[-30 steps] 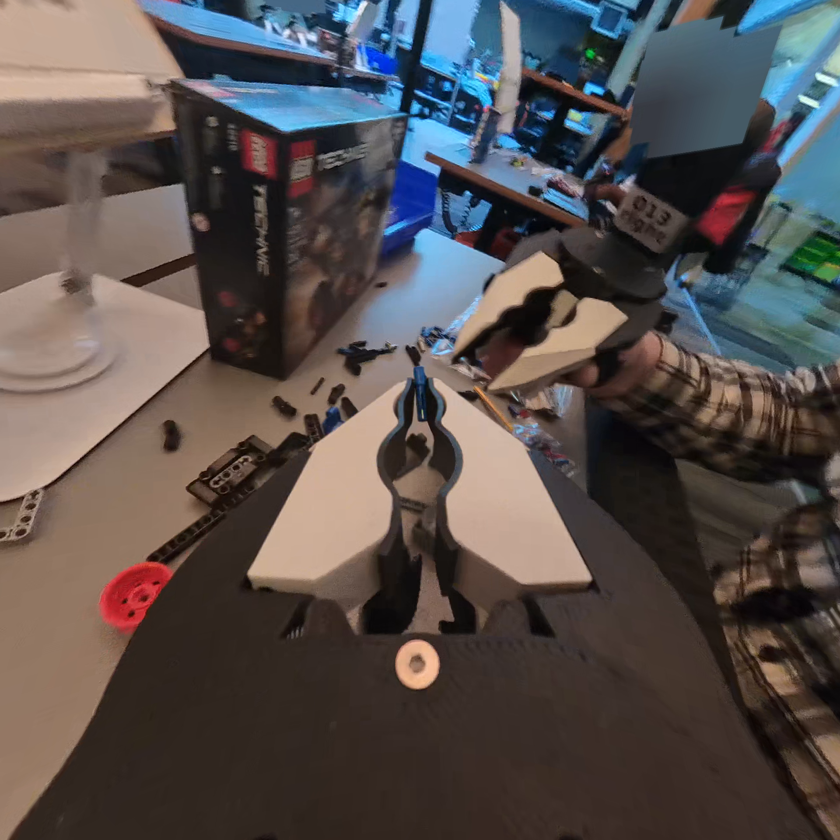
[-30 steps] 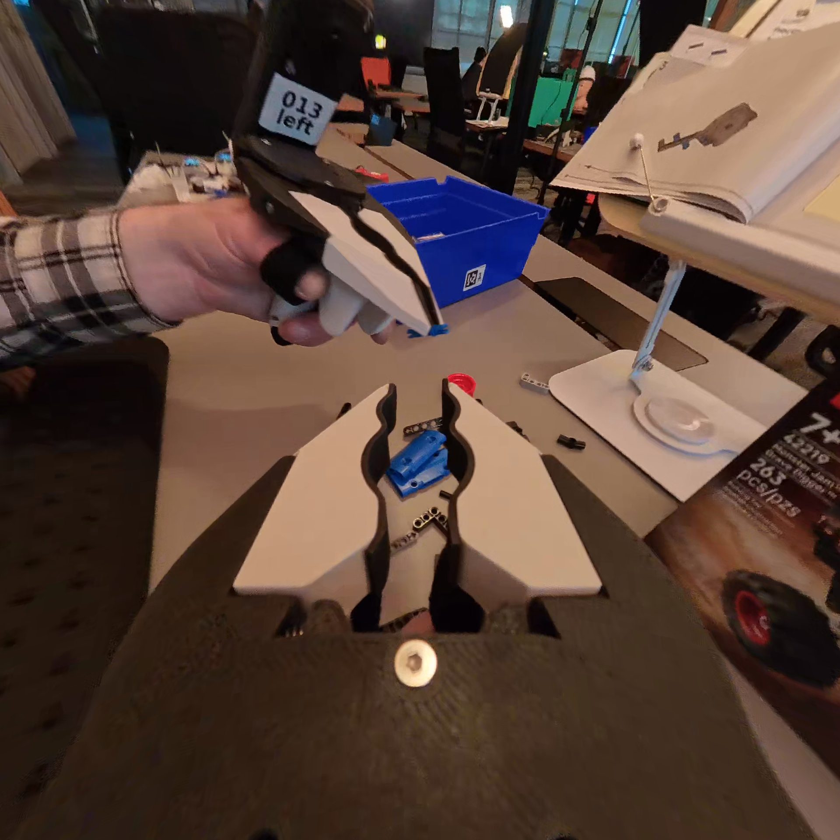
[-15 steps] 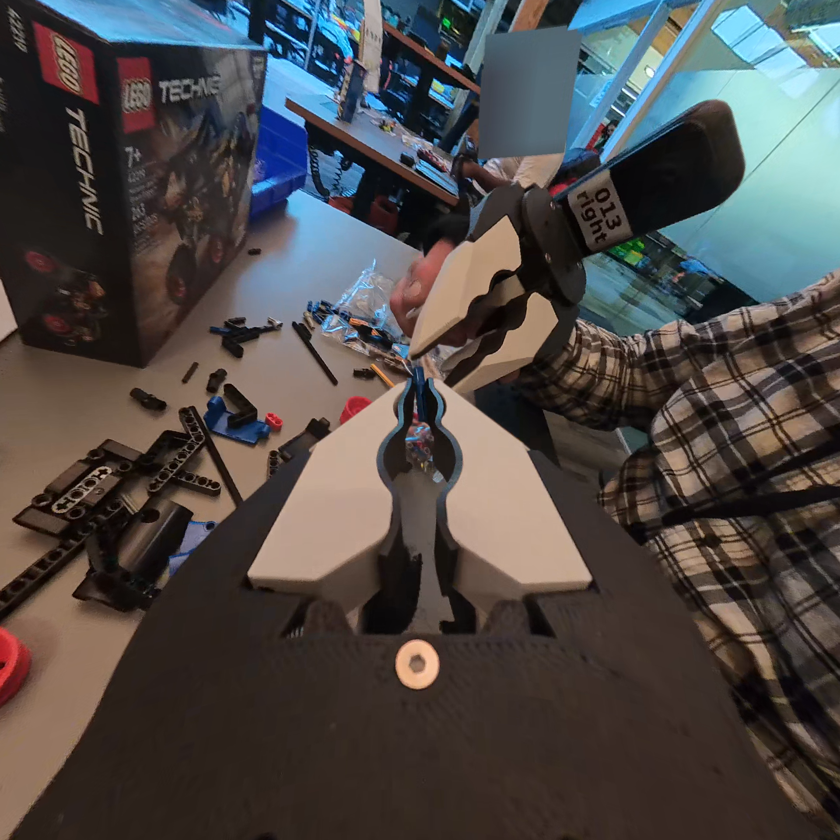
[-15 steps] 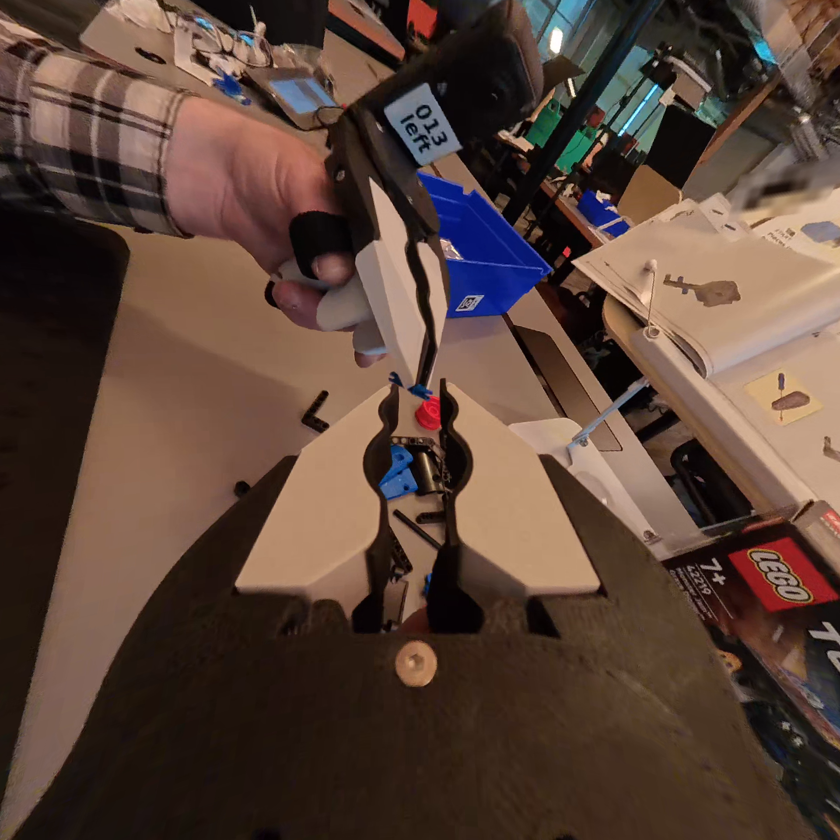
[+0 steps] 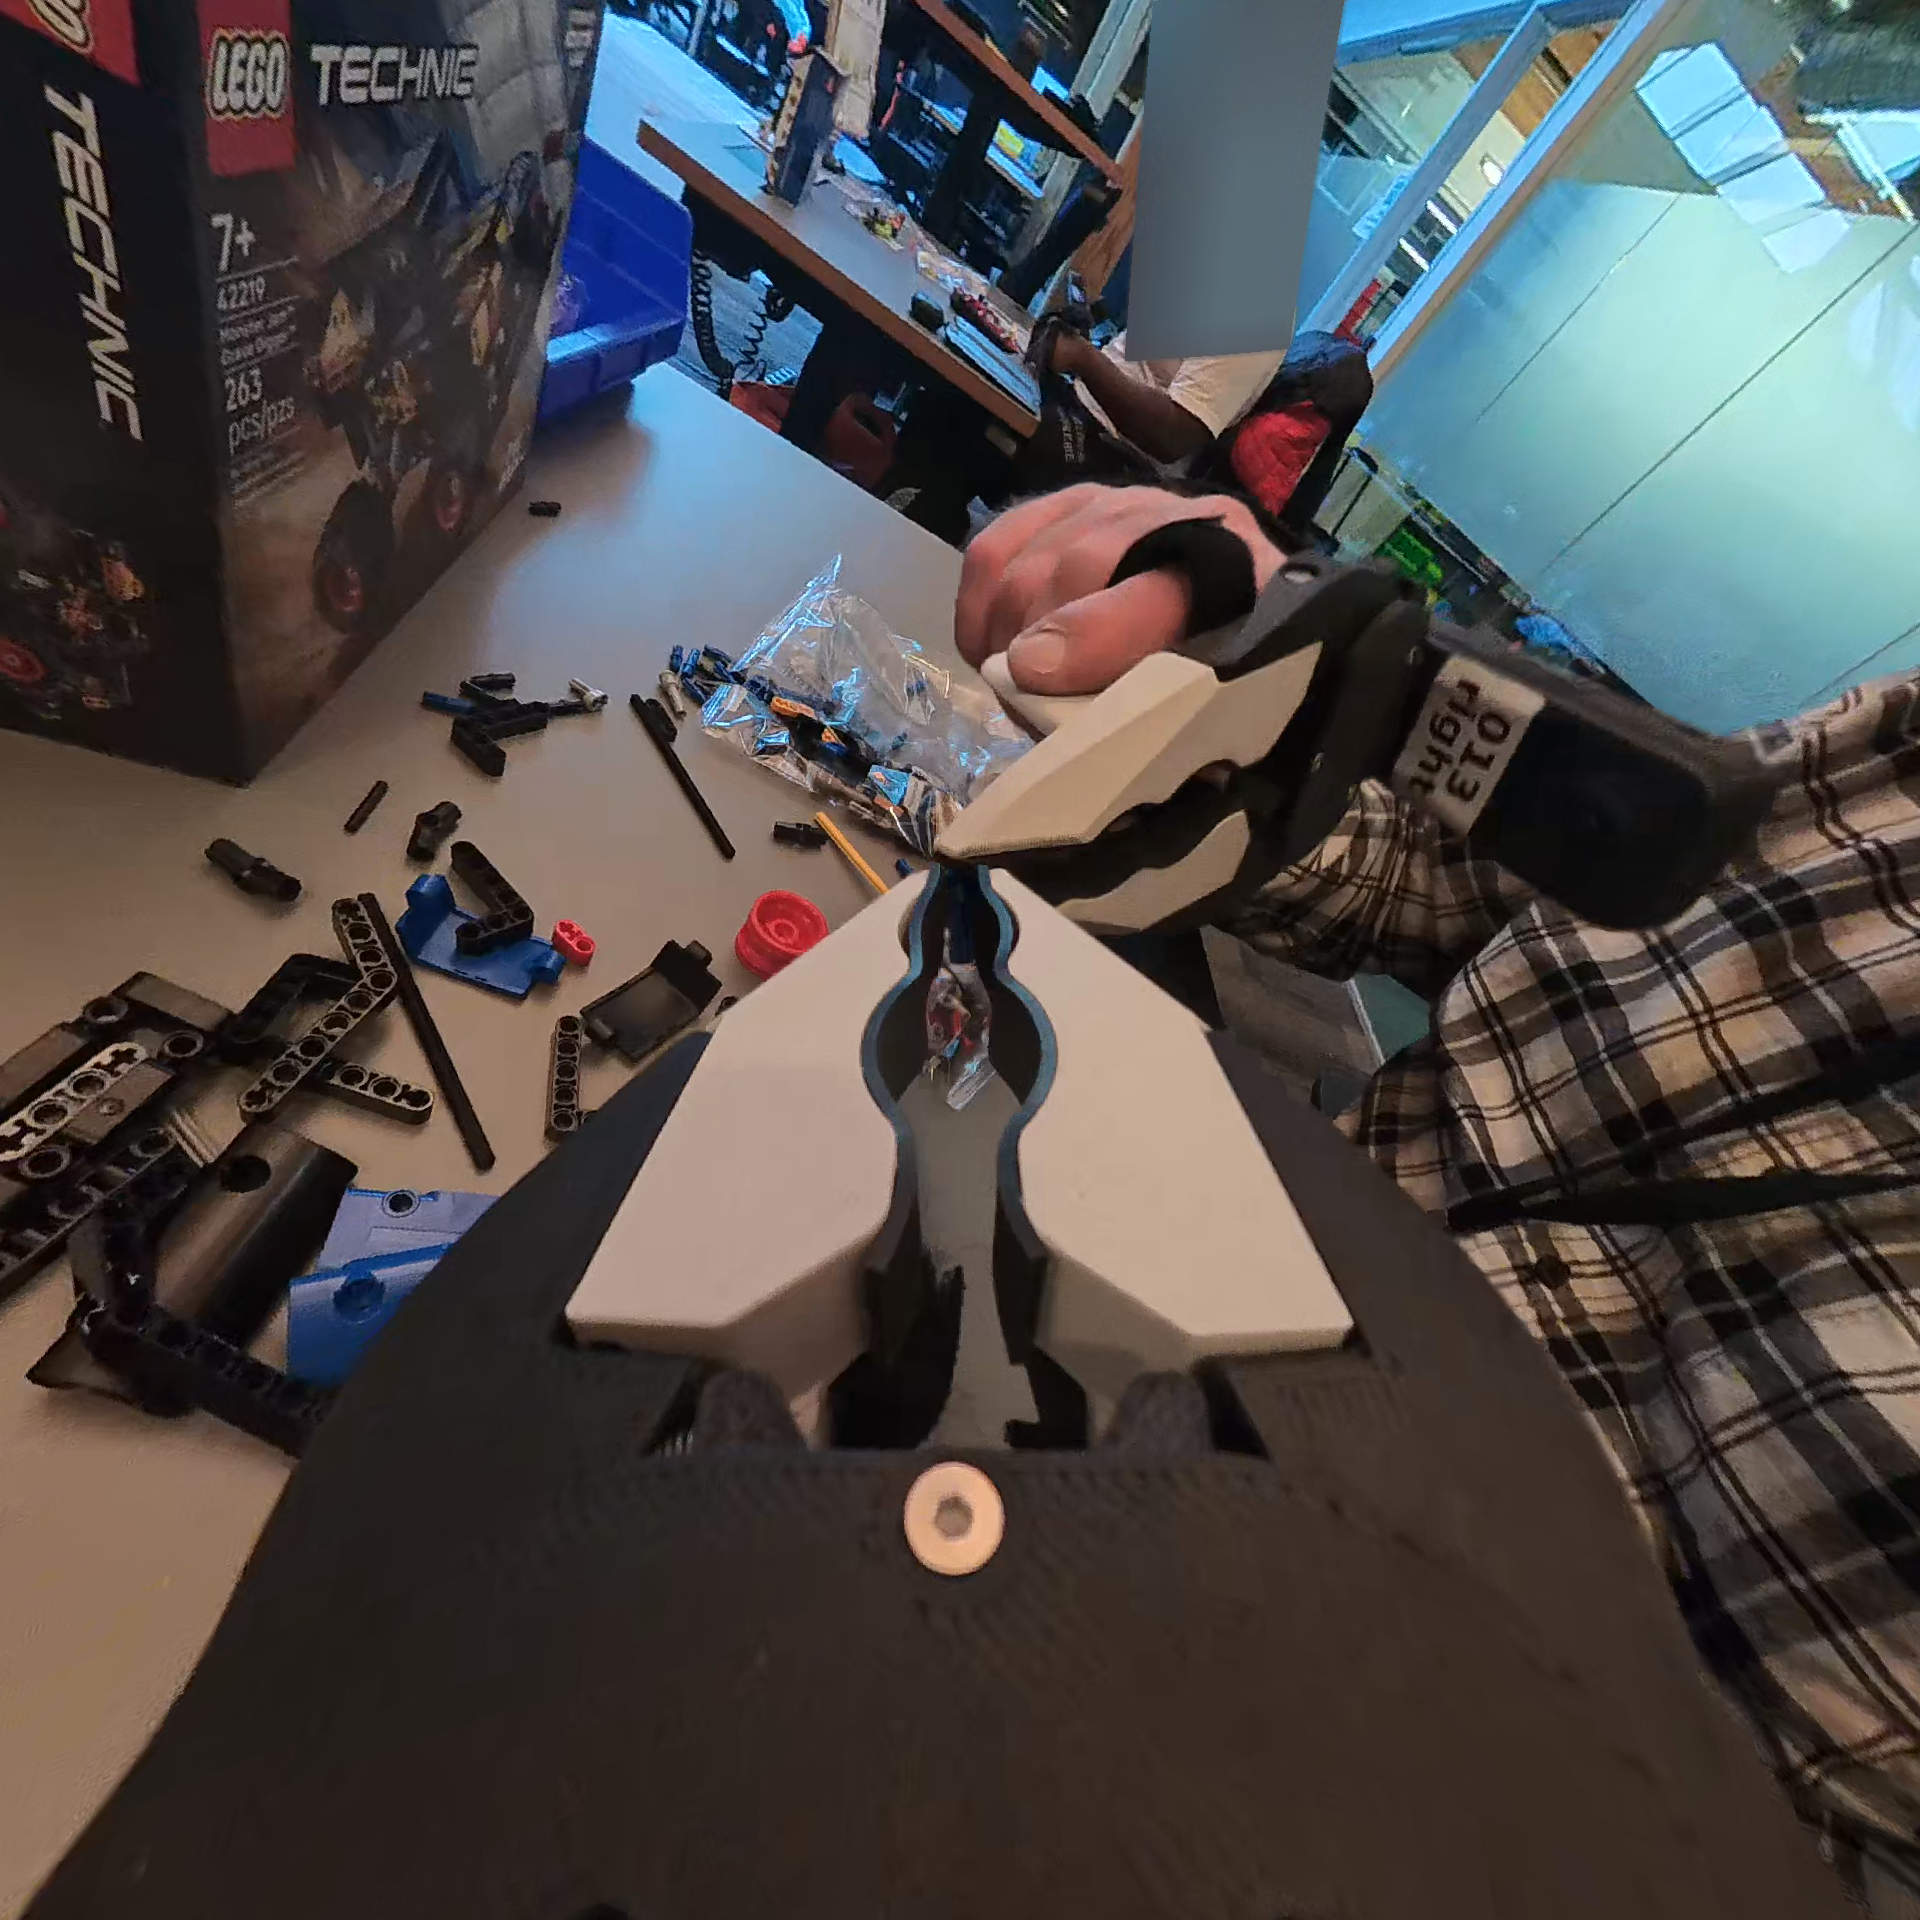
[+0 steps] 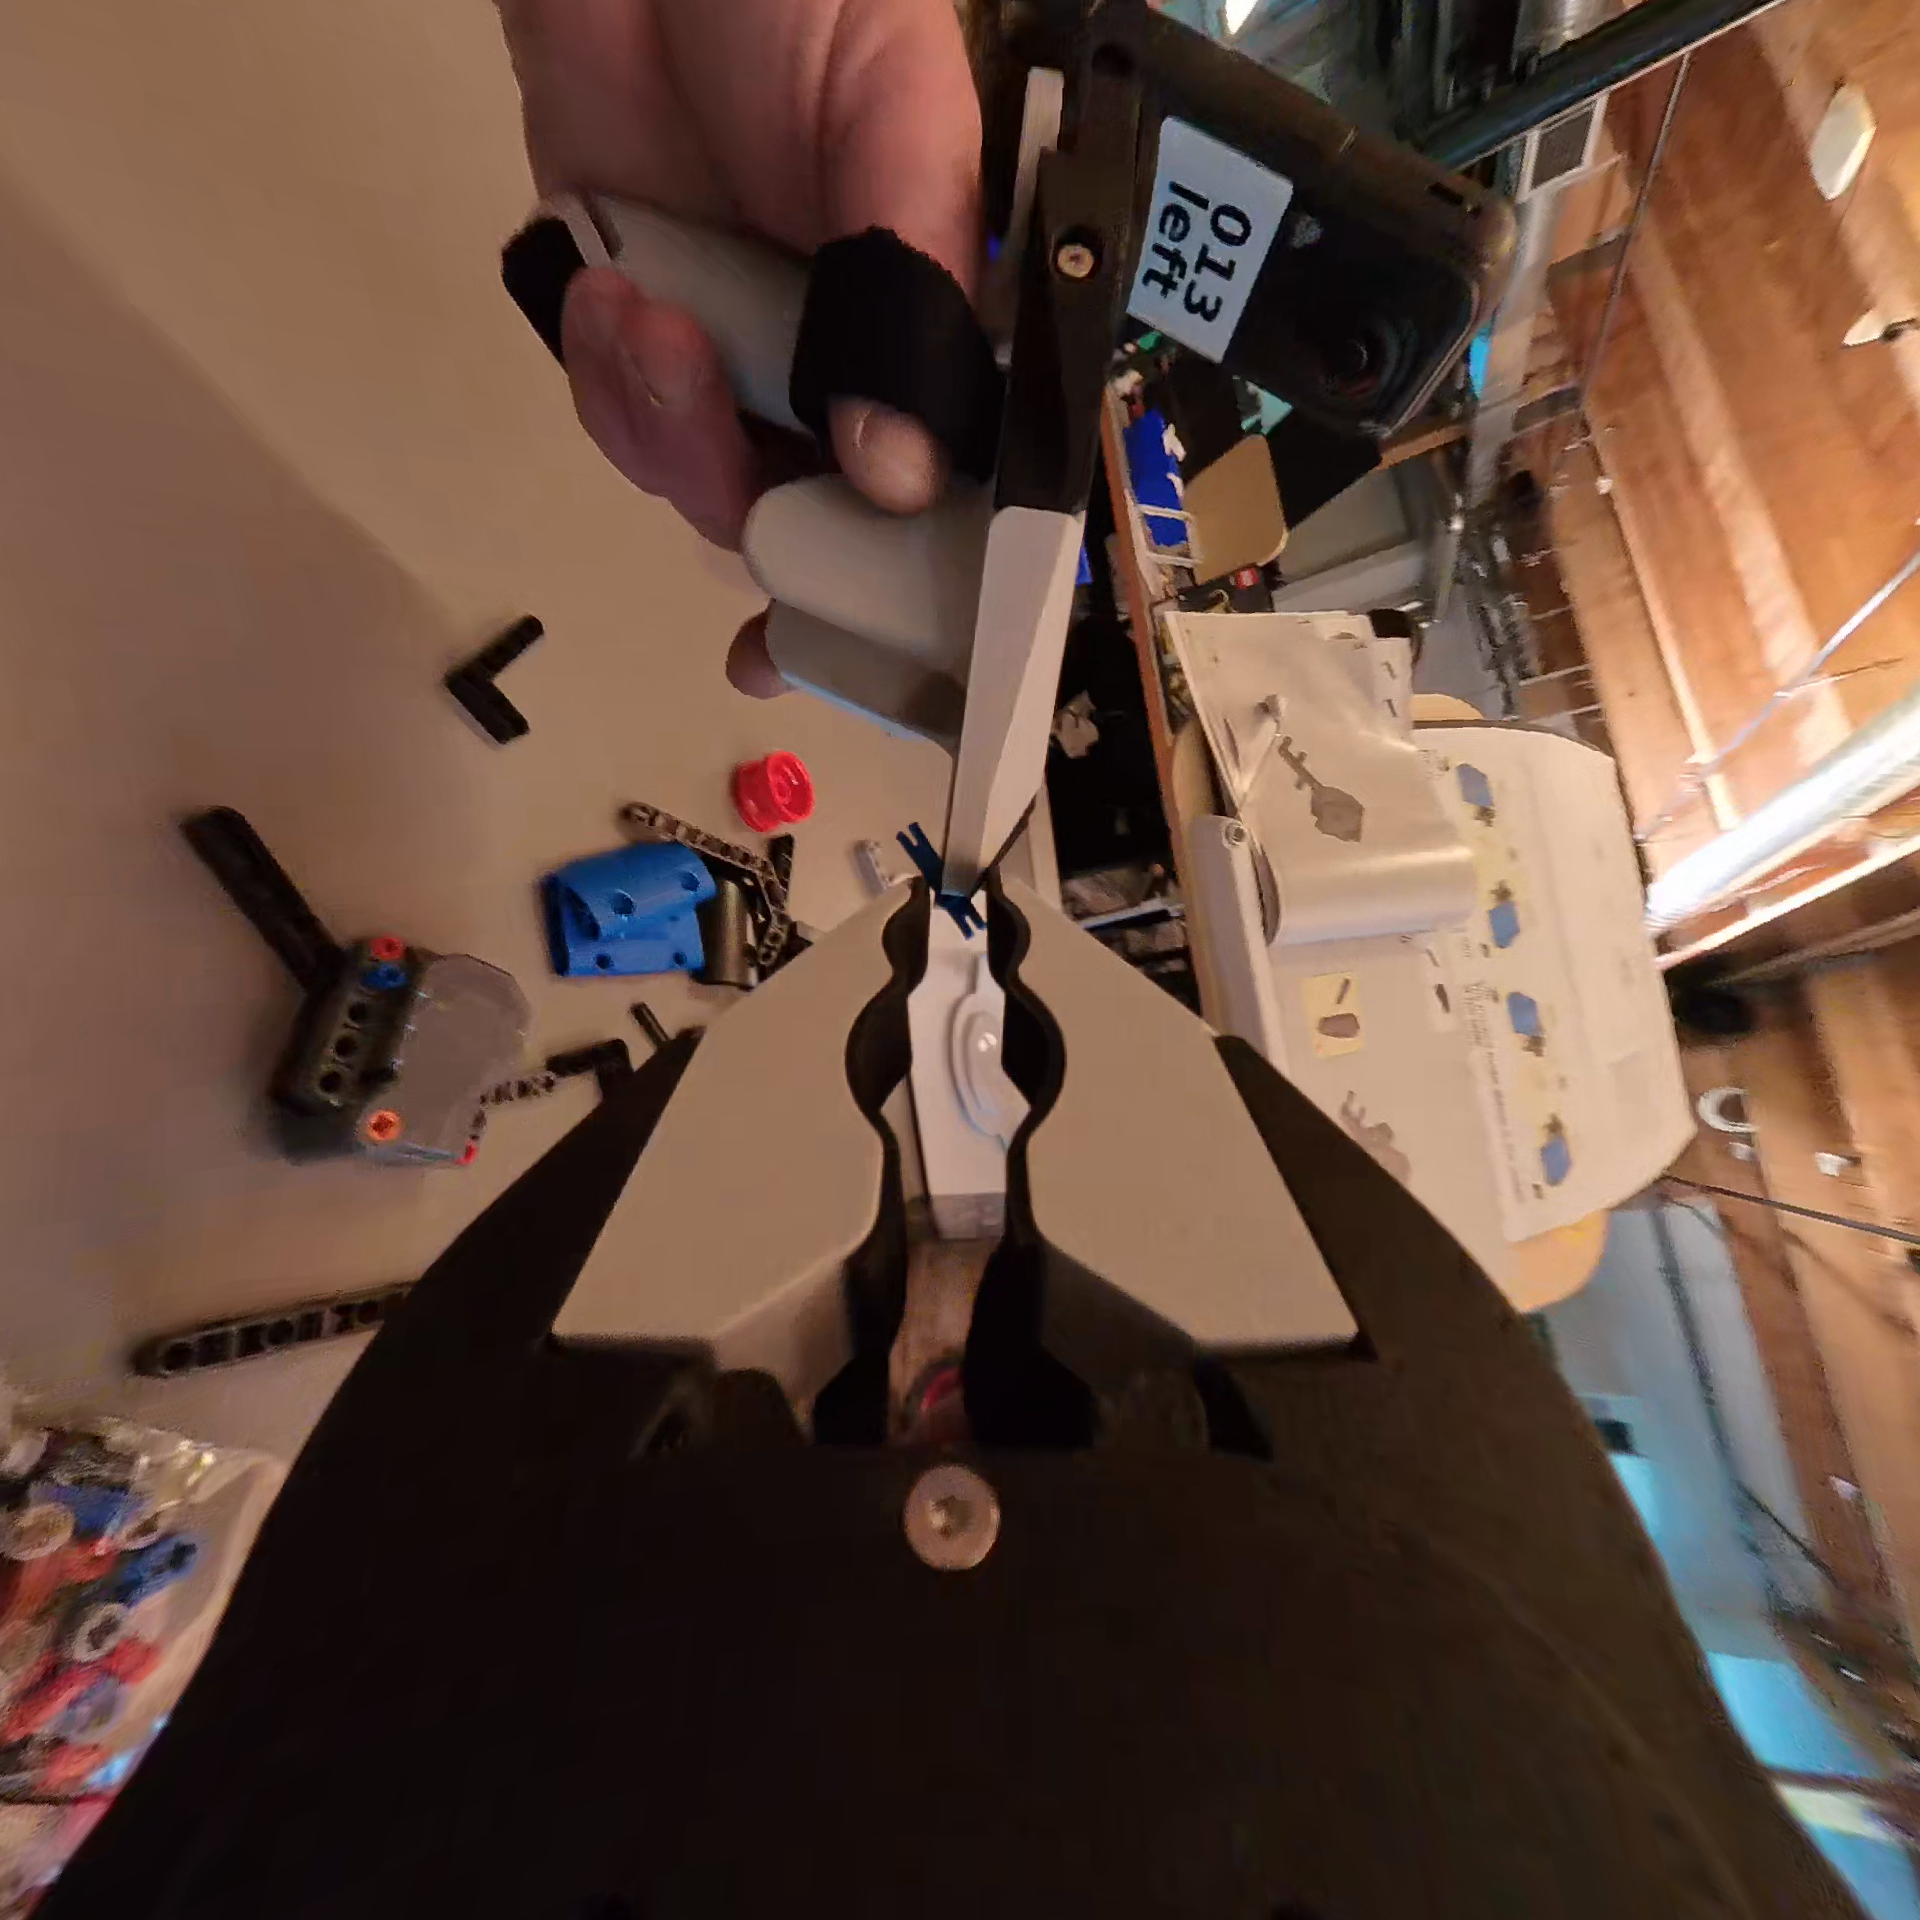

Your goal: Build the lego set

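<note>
A clear plastic bag of small blue, black and orange pieces lies on the counter beside the tall set box, which stands upright at the far left. In the right wrist view a second bag of red, blue and grey pieces sits at the lower left edge. A blue bin shows behind the box; its contents cannot be seen.

Half a second ago the right gripper pointed steeply down with its camera end raised. Now it lies nearly level, coming in from the right, and its tips have closed in on the left gripper's tips.

The left gripper has its fingers clenched on a thin blue pin, which sticks out on both sides of the tips. The right gripper has its fingers parted a little around that pin, tips just at it; whether they touch it cannot be told. A hand wraps the right gripper's handle, with a plaid sleeve behind.

Loose on the counter are black beams, a blue panel, a red wheel hub and a small grey and black assembly.
</note>
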Motion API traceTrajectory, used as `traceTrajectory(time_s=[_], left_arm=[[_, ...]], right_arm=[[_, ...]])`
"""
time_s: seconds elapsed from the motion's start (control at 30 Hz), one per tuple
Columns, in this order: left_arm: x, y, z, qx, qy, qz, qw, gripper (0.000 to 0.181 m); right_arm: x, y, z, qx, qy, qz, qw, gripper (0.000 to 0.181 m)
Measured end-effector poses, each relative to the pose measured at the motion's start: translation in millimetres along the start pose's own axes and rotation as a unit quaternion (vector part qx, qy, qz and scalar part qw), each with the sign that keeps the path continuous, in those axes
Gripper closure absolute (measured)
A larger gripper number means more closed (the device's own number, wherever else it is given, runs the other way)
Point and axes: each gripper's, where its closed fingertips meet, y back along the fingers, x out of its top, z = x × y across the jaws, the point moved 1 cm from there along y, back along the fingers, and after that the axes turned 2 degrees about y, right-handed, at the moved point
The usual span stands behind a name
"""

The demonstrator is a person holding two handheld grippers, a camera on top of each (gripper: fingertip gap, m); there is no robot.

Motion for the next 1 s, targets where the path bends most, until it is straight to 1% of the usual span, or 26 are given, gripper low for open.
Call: traceTrajectory(time_s=[0.17,0.23,0.3,0.33,0.4,0.43,0.63,0.73,0.8,0.87,0.93,1.0], left_arm=[[3.2,-3.4,1.1,-0.004,0.024,0.022,0.999,0.179],[5.3,-4.4,2.8,-0.006,0.029,0.034,0.999,0.179],[7.5,-4.8,5.4,-0.015,0.033,0.049,0.998,0.179],[10.6,-3.7,7.8,-0.027,0.039,0.065,0.997,0.179],[16.7,-0.9,12.2,-0.053,0.049,0.097,0.993,0.178],[18.9,-0.2,13.4,-0.062,0.052,0.110,0.991,0.178],[20.1,0.7,14.8,-0.080,0.058,0.142,0.985,0.178],[20.3,0.0,14.1,-0.082,0.065,0.150,0.983,0.178],[22.2,3.0,13.0,-0.087,0.072,0.164,0.980,0.178],[26.7,8.8,10.7,-0.085,0.074,0.190,0.975,0.179],[29.1,13.6,7.7,-0.066,0.062,0.208,0.974,0.179],[28.5,11.1,12.3,-0.061,0.043,0.213,0.974,0.178]], right_arm=[[-2.7,2.9,2.5,-0.032,0.024,-0.010,0.999,0.176],[-2.8,4.9,4.6,-0.044,0.012,-0.008,0.999,0.177],[-1.9,7.2,7.4,-0.049,-0.036,0.008,0.998,0.177],[-0.5,8.8,10.5,-0.052,-0.078,0.026,0.995,0.178],[2.5,10.6,17.5,-0.063,-0.159,0.056,0.984,0.179],[3.5,11.1,19.9,-0.067,-0.184,0.063,0.979,0.178],[2.4,11.9,21.8,-0.063,-0.263,0.095,0.958,0.179],[0.7,12.2,22.2,-0.066,-0.271,0.101,0.955,0.179],[-1.1,12.7,23.4,-0.065,-0.292,0.107,0.948,0.179],[-5.9,14.5,26.8,-0.067,-0.323,0.114,0.937,0.179],[-7.0,18.1,31.9,-0.059,-0.374,0.138,0.915,0.179],[-7.0,19.6,34.6,-0.053,-0.413,0.155,0.896,0.179]])
